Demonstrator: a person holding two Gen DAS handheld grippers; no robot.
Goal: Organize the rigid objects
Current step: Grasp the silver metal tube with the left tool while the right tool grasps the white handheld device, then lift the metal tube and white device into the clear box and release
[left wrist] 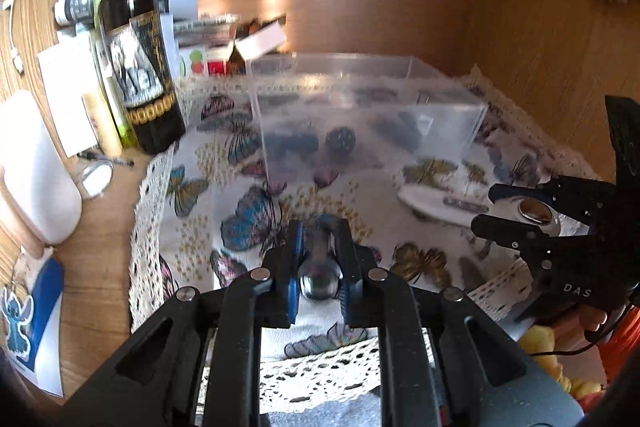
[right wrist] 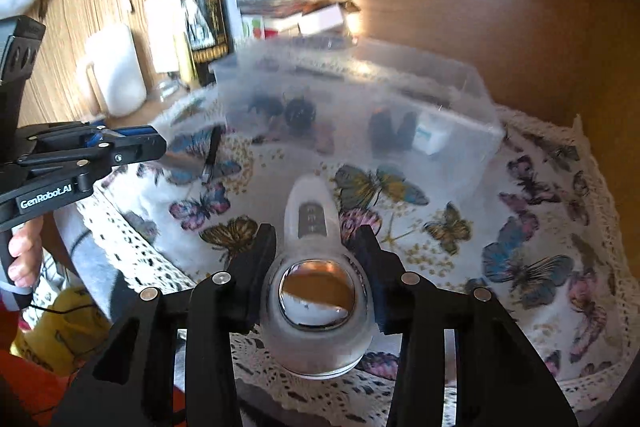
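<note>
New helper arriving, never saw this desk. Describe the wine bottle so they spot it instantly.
Find the clear plastic storage box on the butterfly-print tablecloth. Just past the box's left end, the dark glass wine bottle stands upright on the wooden desk. It is the tallest item there, with a black neck and gold-patterned label.

White handheld device (right wrist: pixel 314 291) (mirrored head) before clear box (right wrist: pixel 360 99).

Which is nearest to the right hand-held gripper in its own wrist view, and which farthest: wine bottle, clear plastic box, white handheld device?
1. White handheld device: between the fingers of the right hand-held gripper.
2. Clear plastic box: ahead, on the butterfly cloth.
3. Wine bottle: behind the box, upper left.
</note>
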